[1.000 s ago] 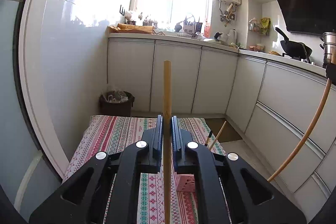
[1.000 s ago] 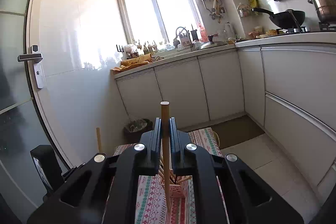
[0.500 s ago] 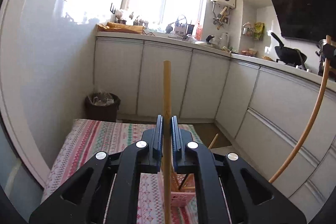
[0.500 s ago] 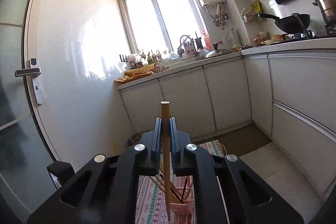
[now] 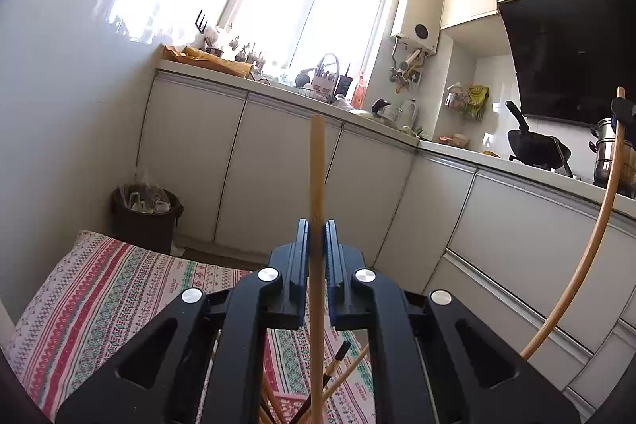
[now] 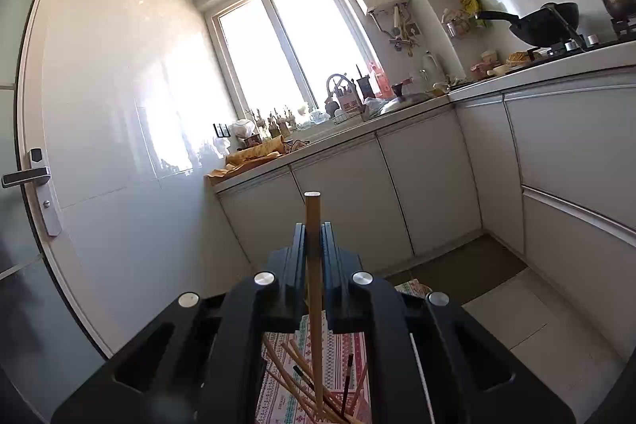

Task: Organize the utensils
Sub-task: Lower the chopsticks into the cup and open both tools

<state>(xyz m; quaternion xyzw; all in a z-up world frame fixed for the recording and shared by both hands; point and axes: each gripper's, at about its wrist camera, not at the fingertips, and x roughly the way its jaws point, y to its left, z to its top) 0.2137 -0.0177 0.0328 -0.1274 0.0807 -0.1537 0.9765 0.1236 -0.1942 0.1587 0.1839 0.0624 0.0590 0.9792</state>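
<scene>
My left gripper (image 5: 317, 243) is shut on a wooden chopstick (image 5: 317, 177) held upright; its lower end hangs over a pink holder (image 5: 286, 410) with several chopsticks in it. My right gripper (image 6: 313, 245) is shut on another wooden chopstick (image 6: 313, 213), also upright, with its lower end among several chopsticks (image 6: 302, 380) standing in the holder on the patterned cloth (image 6: 278, 400). The right gripper's chopstick shows as a curved stick (image 5: 592, 245) at the right edge of the left wrist view.
The striped patterned cloth (image 5: 95, 308) covers the table. A dark waste bin (image 5: 145, 215) stands by the white cabinets (image 5: 278, 185). A wok (image 5: 536, 146) and a steel pot (image 5: 608, 153) sit on the right counter. A door handle (image 6: 28, 177) is at left.
Both views have tilted upward, showing more ceiling and window. The holder has slid lower in both views, and each chopstick's lower end now sits over or among the chopsticks in it.
</scene>
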